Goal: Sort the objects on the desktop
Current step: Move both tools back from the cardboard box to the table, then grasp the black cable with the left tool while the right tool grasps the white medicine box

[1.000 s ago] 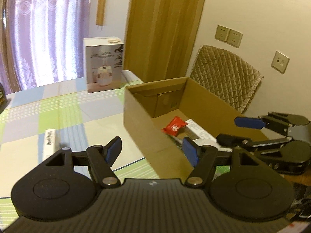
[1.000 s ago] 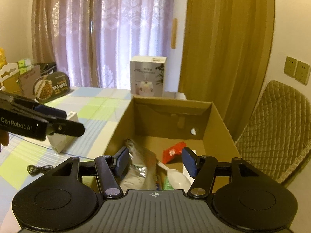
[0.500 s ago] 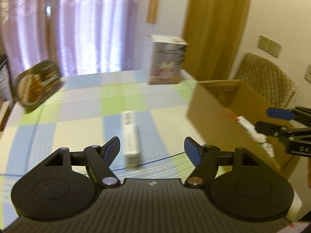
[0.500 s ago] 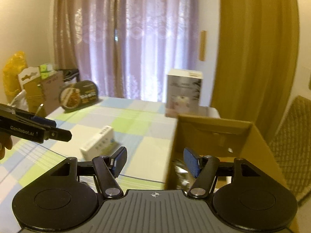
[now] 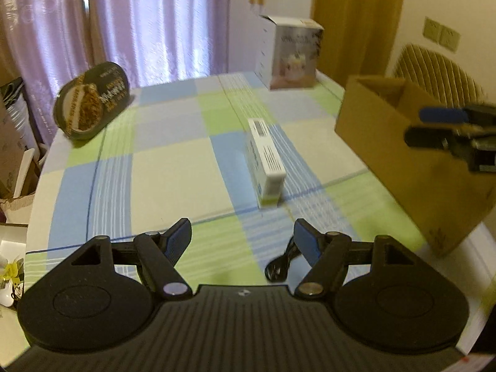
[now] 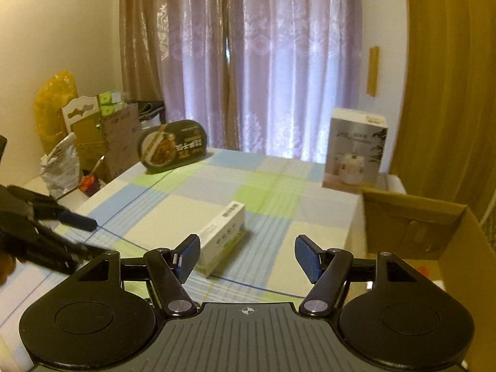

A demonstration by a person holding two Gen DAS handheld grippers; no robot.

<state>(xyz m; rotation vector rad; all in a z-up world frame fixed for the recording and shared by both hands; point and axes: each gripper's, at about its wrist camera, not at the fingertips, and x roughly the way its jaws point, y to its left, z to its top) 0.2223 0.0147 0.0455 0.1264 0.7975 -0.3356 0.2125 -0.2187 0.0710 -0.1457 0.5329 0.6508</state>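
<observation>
Fingers [image 5: 178, 237] of left gripper [image 5: 241, 241] spread wide, holding nothing; right gripper [image 6: 246, 252] equally wide and empty. White carton [image 5: 265, 161] lies flat on desk [image 5: 161, 167], ahead of both, left of cardboard box [image 5: 412, 158]. Black cable [image 5: 279, 265] sits nearer than carton. Suggest straddling carton's narrow width, squaring up, closing mid-length, then lifting over box wall

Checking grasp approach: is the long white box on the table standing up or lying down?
Lying down. The white box rests lengthwise on a long side on the checked tablecloth, apart from the cardboard box.
</observation>
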